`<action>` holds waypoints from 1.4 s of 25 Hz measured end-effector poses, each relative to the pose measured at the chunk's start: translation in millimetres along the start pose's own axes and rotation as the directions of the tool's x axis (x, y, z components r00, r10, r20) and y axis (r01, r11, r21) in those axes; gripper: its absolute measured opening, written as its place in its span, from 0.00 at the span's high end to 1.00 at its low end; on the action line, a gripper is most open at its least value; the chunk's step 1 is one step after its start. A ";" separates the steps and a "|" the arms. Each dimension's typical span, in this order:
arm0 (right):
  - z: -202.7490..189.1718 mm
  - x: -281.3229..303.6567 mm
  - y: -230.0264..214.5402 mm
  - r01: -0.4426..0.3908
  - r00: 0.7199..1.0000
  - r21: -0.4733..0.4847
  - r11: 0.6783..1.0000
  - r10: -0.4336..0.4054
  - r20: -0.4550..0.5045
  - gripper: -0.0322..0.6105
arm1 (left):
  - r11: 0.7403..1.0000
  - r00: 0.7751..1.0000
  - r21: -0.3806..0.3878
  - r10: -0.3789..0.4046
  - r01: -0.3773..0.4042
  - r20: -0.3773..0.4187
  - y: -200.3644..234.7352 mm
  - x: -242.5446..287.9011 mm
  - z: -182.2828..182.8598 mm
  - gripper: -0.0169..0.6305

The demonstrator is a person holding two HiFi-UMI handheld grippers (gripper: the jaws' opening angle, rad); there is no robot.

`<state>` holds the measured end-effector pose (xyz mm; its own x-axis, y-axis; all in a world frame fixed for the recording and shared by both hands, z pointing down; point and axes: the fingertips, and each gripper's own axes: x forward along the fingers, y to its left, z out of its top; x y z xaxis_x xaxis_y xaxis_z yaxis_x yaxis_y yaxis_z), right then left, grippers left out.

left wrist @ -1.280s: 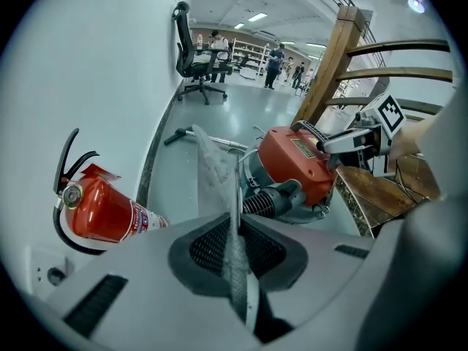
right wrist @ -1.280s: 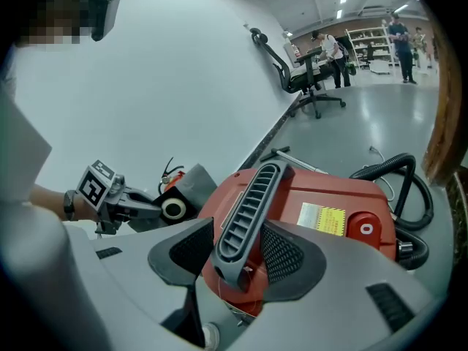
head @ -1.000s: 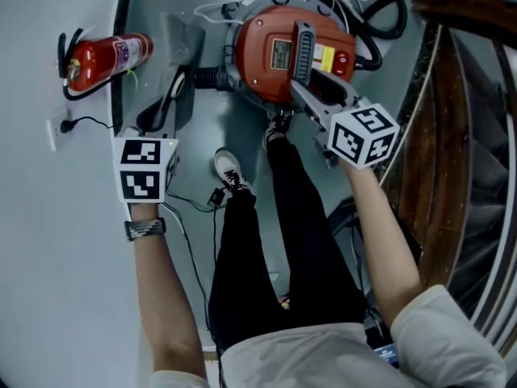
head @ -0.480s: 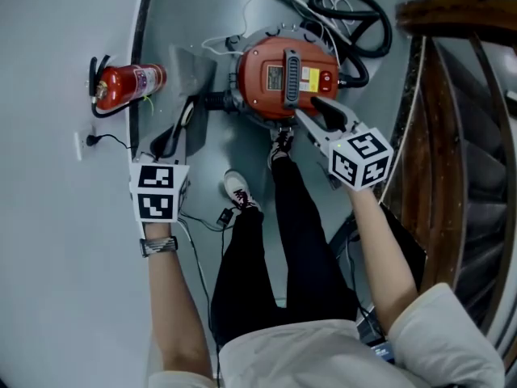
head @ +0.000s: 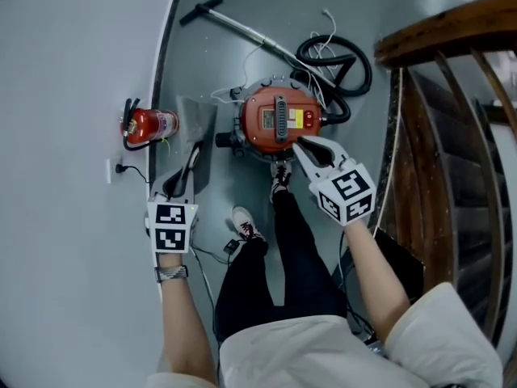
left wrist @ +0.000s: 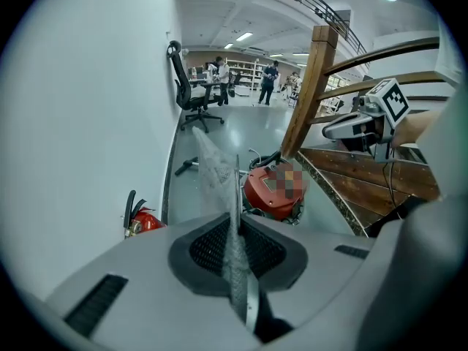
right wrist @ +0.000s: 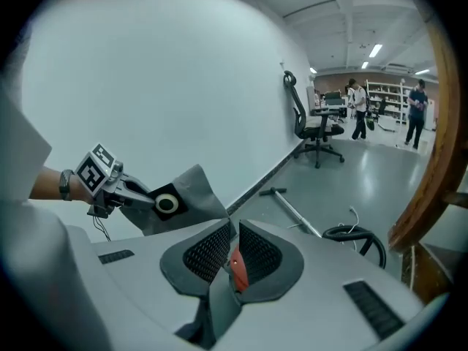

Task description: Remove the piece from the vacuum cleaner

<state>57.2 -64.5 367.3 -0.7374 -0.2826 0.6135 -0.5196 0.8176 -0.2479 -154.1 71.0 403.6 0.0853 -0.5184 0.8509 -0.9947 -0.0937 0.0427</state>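
Grey glossy floor (head: pixel 202 63) carries everything. Red vacuum (head: pixel 279 120) sits mid-floor. Black hose (head: pixel 335 59) coiled just behind it. Metal wand (head: pixel 234 24) lies flat further out. Extinguisher (head: pixel 149 125) stands at foot of wall (head: pixel 73 95). Two shoes (head: pixel 245 222) planted near vacuum, one just beside it. Office chair (left wrist: pixel 191 93) stands far off along wall.

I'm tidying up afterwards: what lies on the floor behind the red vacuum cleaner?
A coiled black hose and a metal wand lie beyond the vacuum cleaner. The floor under its body is covered.
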 end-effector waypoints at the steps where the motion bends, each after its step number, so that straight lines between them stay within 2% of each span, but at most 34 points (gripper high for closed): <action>1: 8.9 -9.1 4.5 0.005 1.000 -0.017 1.000 -0.004 0.012 0.86 | 1.000 1.000 0.007 0.002 -0.002 0.005 -1.7 -9.1 2.0 0.93; 9: 63.6 -82.9 43.6 0.025 0.998 -0.168 0.986 -0.016 0.057 0.90 | 0.998 0.998 0.066 0.011 -0.016 0.069 -19.9 -82.6 34.3 0.93; 13: 86.2 -119.5 52.7 0.068 0.993 -0.173 0.983 -0.050 0.106 0.91 | 0.996 0.993 0.089 0.015 -0.026 0.114 -30.4 -118.6 48.5 0.93; 21: 138.0 -193.3 71.7 0.099 0.974 -0.248 0.964 -0.043 0.224 0.91 | 0.991 0.986 0.128 0.023 -0.045 0.165 -57.4 -173.4 71.0 0.93; 26: 151.4 -223.6 97.9 0.106 0.971 -0.295 0.949 -0.035 0.237 0.91 | 0.986 0.981 0.161 0.018 -0.050 0.195 -64.0 -200.7 78.7 0.93; 31: 168.8 -254.5 110.6 0.127 0.955 -0.291 0.948 -0.038 0.293 0.91 | 0.981 0.969 0.188 -0.001 -0.047 0.246 -82.7 -228.0 96.2 0.93; 35: 182.3 -275.6 124.8 0.160 0.948 -0.325 0.932 -0.054 0.313 0.91 | 0.975 0.958 0.218 -0.011 -0.054 0.287 -87.9 -250.4 109.6 0.93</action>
<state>116.9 24.0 30.5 -0.8064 -0.4688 0.3604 -0.4622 0.8799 0.1104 -81.8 115.9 129.4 0.1091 -0.7394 0.6644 -0.9614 -0.2483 -0.1184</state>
